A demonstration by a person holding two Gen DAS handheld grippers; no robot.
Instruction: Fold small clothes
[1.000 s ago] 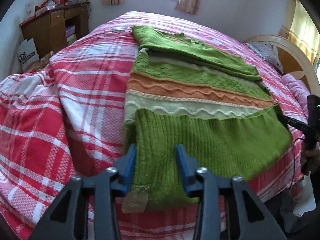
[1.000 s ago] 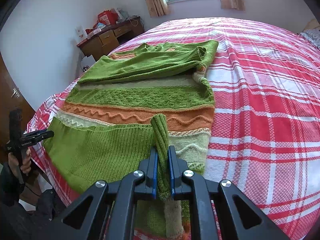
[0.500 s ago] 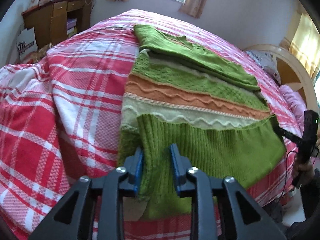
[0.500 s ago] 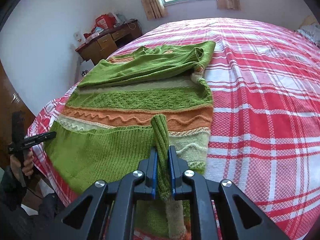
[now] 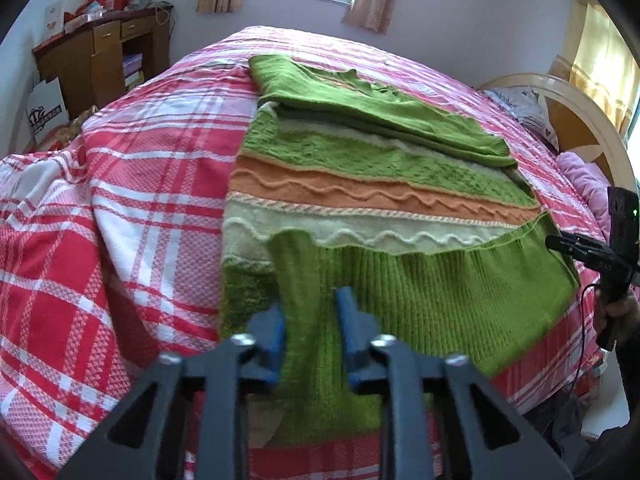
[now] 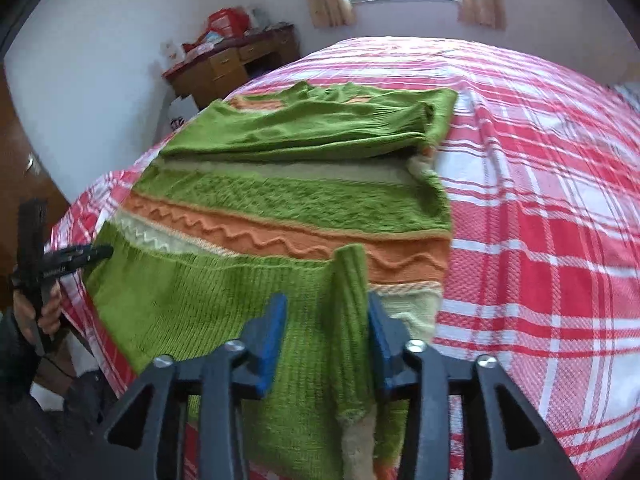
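While sweater (image 5: 380, 184) lies on bed (image 5: 152, 184) mid-frame, hem folded up: left tongs (image 5: 310, 320) closing on hem fold, right tongs (image 6: 328, 328) opening, letting go of theirs. Next guess: smooth, fold again.

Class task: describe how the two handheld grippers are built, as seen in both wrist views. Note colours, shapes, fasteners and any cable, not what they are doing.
The left gripper and the right gripper look alike: two black angular fingers with triangular cut-outs, silver screw heads along the linkage, and flat blue pads at the tips. Seen from the left wrist view, the right gripper is a black pistol-style handle with a thin black cable hanging from it.
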